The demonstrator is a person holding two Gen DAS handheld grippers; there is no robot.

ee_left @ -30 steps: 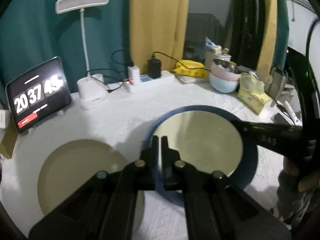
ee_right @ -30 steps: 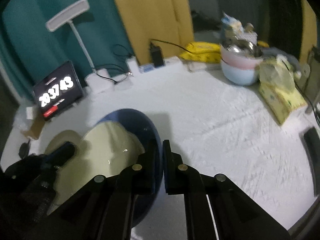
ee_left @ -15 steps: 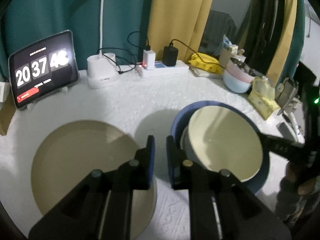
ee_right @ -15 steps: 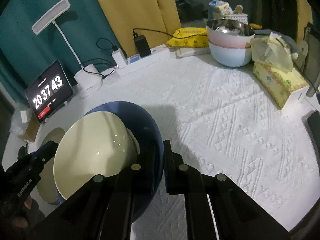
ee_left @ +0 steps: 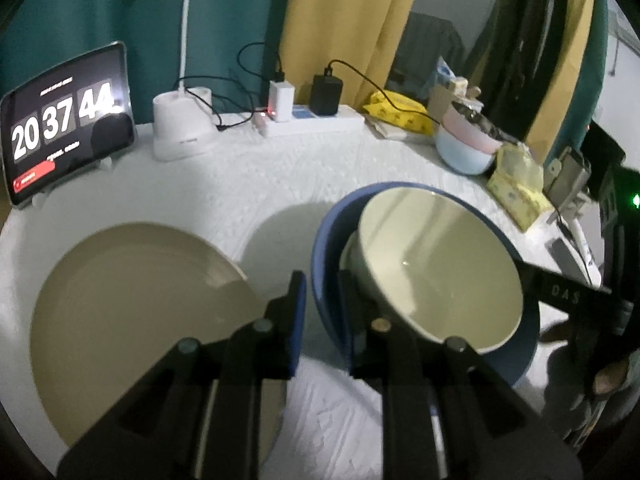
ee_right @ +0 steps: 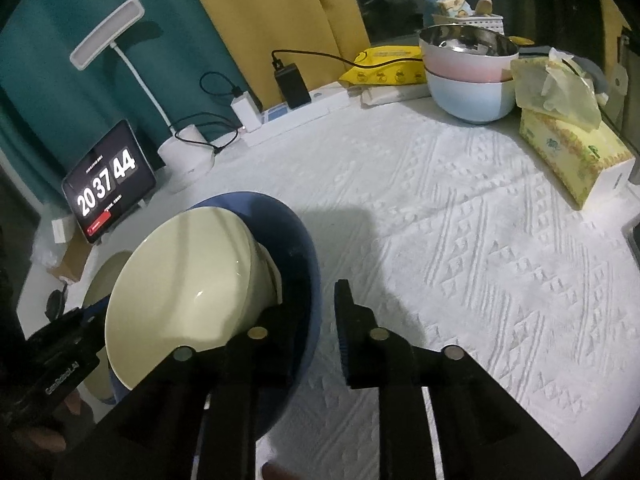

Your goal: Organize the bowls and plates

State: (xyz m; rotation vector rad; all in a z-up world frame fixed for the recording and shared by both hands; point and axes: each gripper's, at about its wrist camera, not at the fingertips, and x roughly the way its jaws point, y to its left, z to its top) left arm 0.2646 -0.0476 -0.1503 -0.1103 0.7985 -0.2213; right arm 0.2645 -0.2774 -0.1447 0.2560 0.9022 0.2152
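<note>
We see both claws, clamped on the blue bowl's (ee_left: 524, 344) rim a second ago, parting. The left claw (ee_left: 322, 300) now straddles it loosely, and the right claw (ee_right: 316, 312) is opening around the opposite rim.

the blue bowl (ee_left: 324, 248) holds a pale cream bowl (ee_left: 440, 276). at nine o'clock from it lies a beige plate (ee_left: 132, 292). the tablecloth (ee_right: 460, 240) is white with an embossed triangle and line pattern. toward twelve o'clock, a pink bowl (ee_right: 460, 62) sits in a light blue bowl (ee_right: 468, 98). beside them at three o'clock, the tissue box (ee_right: 568, 148) is yellow with a green print. curtains (ee_right: 280, 12) are mustard yellow and teal.
</note>
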